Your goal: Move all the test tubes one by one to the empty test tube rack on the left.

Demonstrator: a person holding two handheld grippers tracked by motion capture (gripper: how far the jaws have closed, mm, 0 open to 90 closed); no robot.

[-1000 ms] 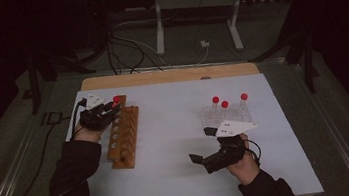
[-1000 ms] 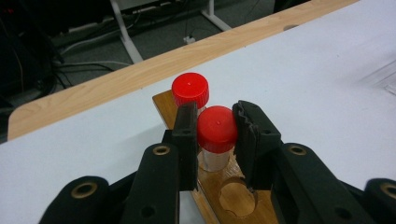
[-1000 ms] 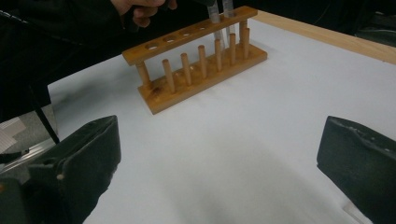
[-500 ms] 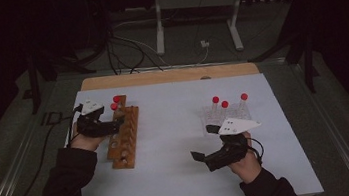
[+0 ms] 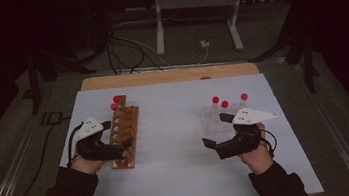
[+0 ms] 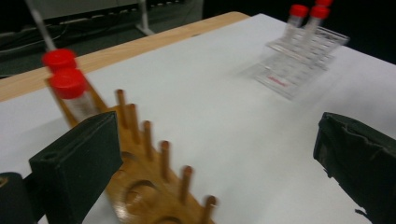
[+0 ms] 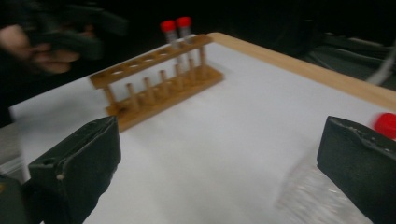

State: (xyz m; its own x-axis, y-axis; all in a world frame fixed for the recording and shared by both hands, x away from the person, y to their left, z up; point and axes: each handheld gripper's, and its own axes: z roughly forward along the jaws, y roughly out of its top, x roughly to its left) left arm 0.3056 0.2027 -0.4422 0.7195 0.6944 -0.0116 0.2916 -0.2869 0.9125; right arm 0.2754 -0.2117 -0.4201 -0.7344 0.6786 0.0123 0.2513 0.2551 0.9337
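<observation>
1. The left gripper (image 5: 118, 133) sits at the near end of the wooden rack (image 5: 125, 134), by its left side; its jaws have just been opening and stand wide apart with nothing between them.
2. Two red-capped tubes (image 5: 114, 103) stand upright in the rack's far holes, well clear of that gripper.
3. The right gripper (image 5: 215, 130) hovers just in front of the clear rack (image 5: 215, 118), jaws spread wide and empty.
4. Three red-capped tubes (image 5: 224, 105) stand in the clear rack; in the blurred right gripper view, one cap (image 7: 386, 125) appears just beyond one jaw, seemingly untouched.
</observation>
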